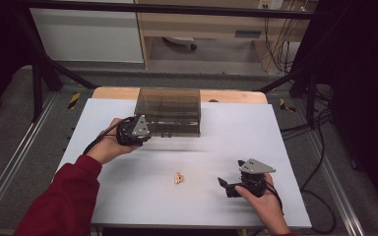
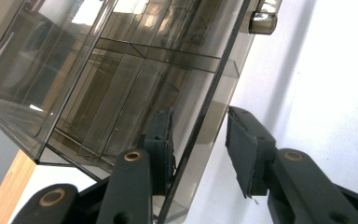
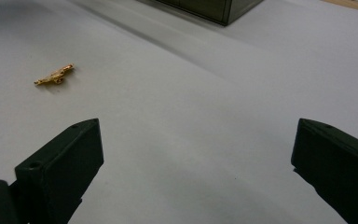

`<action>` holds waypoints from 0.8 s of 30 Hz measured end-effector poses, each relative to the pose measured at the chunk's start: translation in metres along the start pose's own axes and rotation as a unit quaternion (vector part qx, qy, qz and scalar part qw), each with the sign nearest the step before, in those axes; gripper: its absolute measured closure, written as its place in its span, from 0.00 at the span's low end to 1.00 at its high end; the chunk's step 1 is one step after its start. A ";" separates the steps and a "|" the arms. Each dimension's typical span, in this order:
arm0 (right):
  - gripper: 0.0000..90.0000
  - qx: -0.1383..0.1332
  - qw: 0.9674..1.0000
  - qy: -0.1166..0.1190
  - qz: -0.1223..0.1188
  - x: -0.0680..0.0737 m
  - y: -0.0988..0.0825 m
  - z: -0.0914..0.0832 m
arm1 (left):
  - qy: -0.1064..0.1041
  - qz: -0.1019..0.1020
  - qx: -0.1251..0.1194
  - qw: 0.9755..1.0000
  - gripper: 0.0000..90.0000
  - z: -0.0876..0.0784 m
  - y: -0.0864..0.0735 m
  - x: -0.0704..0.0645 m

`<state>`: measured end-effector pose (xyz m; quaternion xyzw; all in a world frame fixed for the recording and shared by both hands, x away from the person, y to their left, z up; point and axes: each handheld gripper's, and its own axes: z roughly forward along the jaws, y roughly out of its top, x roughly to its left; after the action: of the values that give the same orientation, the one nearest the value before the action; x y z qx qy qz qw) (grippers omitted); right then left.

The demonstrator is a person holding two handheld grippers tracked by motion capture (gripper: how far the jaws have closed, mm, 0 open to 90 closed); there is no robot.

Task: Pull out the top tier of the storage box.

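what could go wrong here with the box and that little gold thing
The left hand-held gripper straddles the smoky plastic box's thin front wall with its jaws not closed on it; squeezing or lifting there could tip the box. The tiny gold piece lies flat on the white table, so the wide-open right hand-held gripper may miss it.

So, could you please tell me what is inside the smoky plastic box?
Through the tinted walls of the box, thin dividers forming compartments show; no contents are discernible. The tint and reflections hide the far cells, so small items cannot be ruled out.
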<state>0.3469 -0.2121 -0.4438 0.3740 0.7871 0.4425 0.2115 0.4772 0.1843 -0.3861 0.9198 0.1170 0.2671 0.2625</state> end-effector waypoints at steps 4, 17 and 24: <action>0.03 0.000 1.000 0.000 -0.001 0.000 0.000 0.000 | -0.001 0.002 -0.001 1.000 0.68 -0.001 -0.001 -0.002; 0.03 0.001 1.000 0.000 0.001 0.000 0.000 0.000 | -0.007 0.008 -0.005 1.000 0.69 -0.003 -0.002 -0.006; 0.03 0.000 1.000 0.001 0.000 0.000 0.000 0.000 | -0.004 0.013 -0.008 1.000 0.69 -0.004 -0.003 -0.006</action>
<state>0.3468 -0.2120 -0.4434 0.3739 0.7870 0.4432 0.2107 0.4697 0.1860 -0.3875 0.9203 0.1023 0.2673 0.2667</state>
